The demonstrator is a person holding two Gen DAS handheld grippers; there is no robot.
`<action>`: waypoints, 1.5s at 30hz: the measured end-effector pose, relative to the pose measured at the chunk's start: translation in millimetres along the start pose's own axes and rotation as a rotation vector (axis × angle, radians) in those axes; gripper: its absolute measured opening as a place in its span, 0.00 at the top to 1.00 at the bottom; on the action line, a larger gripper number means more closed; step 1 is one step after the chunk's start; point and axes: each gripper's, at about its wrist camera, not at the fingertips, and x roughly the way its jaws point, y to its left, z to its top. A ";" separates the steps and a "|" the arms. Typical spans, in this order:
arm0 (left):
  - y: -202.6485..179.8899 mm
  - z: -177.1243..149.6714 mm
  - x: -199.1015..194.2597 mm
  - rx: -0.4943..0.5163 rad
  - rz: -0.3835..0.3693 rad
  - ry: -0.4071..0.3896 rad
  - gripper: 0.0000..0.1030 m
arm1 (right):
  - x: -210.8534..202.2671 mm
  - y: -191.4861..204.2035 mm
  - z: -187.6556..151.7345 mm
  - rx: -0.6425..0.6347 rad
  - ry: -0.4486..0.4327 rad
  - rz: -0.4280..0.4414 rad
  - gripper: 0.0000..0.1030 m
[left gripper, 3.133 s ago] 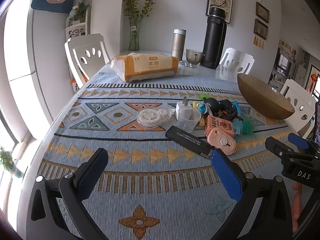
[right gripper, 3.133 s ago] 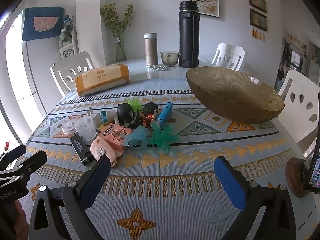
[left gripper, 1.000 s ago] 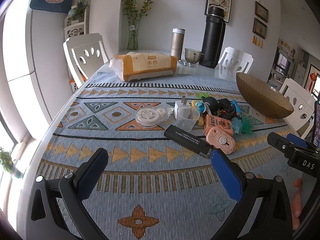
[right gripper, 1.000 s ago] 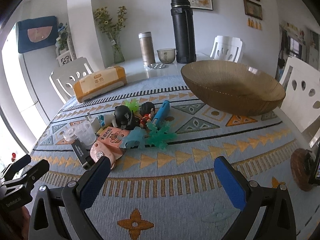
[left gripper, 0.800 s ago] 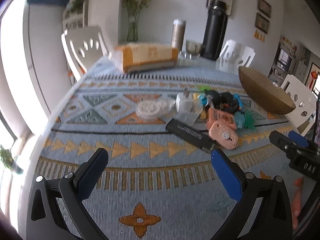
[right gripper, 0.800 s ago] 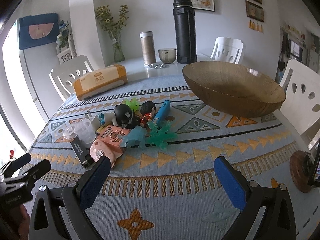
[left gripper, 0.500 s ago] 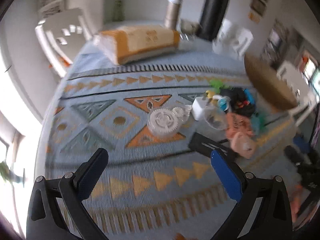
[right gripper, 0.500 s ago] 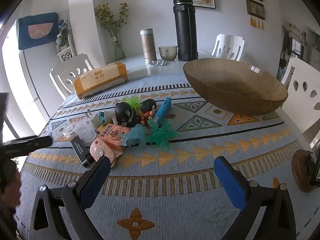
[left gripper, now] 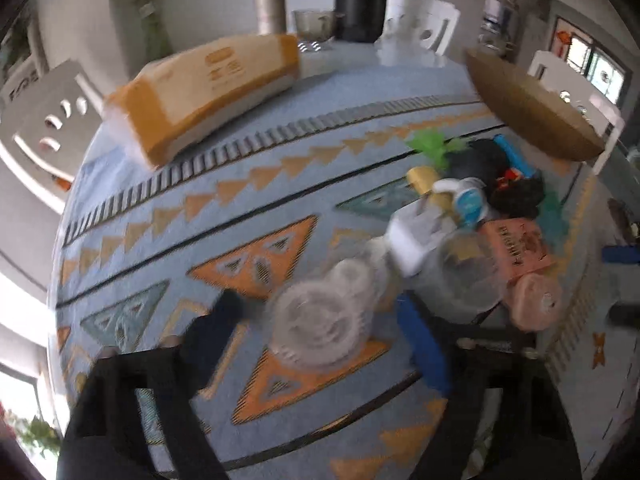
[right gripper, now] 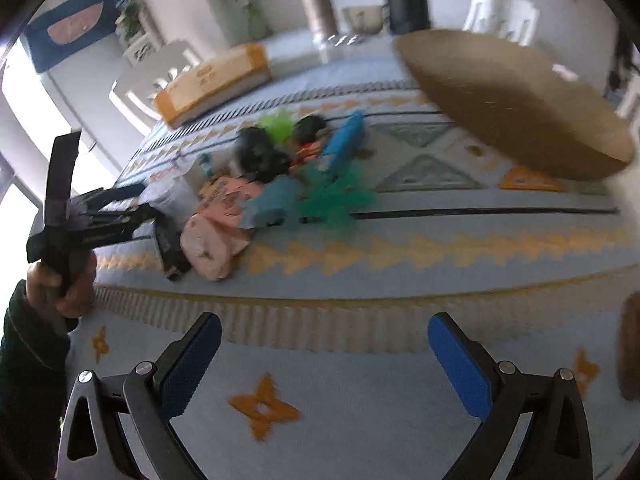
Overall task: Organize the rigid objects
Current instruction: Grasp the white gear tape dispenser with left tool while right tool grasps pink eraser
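In the blurred left wrist view, my left gripper is low over the patterned cloth and its jaws are closing. A clear white gear-shaped disc lies between them, with a small gap on each side. Right of it is the heap of small things: a white charger, a clear cup, a pink box, a pink fan and black figures. My right gripper stands open over bare cloth near the front edge. In its view a hand holds the left gripper at the heap's left end.
A wide brown bowl stands at the right. An orange tissue pack, a steel flask, a black thermos and a small glass bowl are at the far end. White chairs ring the table.
My left gripper has swung forward and down onto the gear disc, rolled, and its jaws have narrowed around it. The right gripper has tipped downward and stays open.
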 end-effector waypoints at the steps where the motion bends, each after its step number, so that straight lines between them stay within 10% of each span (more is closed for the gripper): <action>1: -3.0 0.4 -2.1 0.011 -0.005 -0.009 0.49 | 7.7 12.3 2.1 -0.031 0.015 0.018 0.00; 13: 1.4 -30.6 -40.9 -0.074 -0.004 -0.081 0.55 | 39.9 68.3 27.1 -0.115 0.021 0.069 0.43; 15: 0.2 -40.1 -49.5 -0.084 0.001 -0.086 0.55 | 40.4 75.7 25.5 -0.132 0.011 0.044 0.70; 20: -12.5 -56.5 -58.4 -0.110 0.019 -0.101 0.55 | 28.7 79.7 10.5 -0.135 -0.006 0.031 0.87; 30: -42.2 -83.0 -83.3 -0.212 0.030 -0.184 0.55 | -17.3 18.9 -44.7 0.059 -0.035 -0.014 0.88; 38: -41.7 -92.5 -88.6 -0.254 0.078 -0.248 0.55 | -29.1 -19.2 -59.9 0.085 -0.070 0.167 0.84; 43: -41.0 -92.9 -88.1 -0.251 0.089 -0.253 0.55 | -29.2 -15.4 -58.1 0.034 -0.057 0.205 0.67; 45: -44.8 -93.0 -88.5 -0.230 0.105 -0.259 0.55 | -29.8 -3.4 -56.3 -0.009 -0.051 0.194 0.43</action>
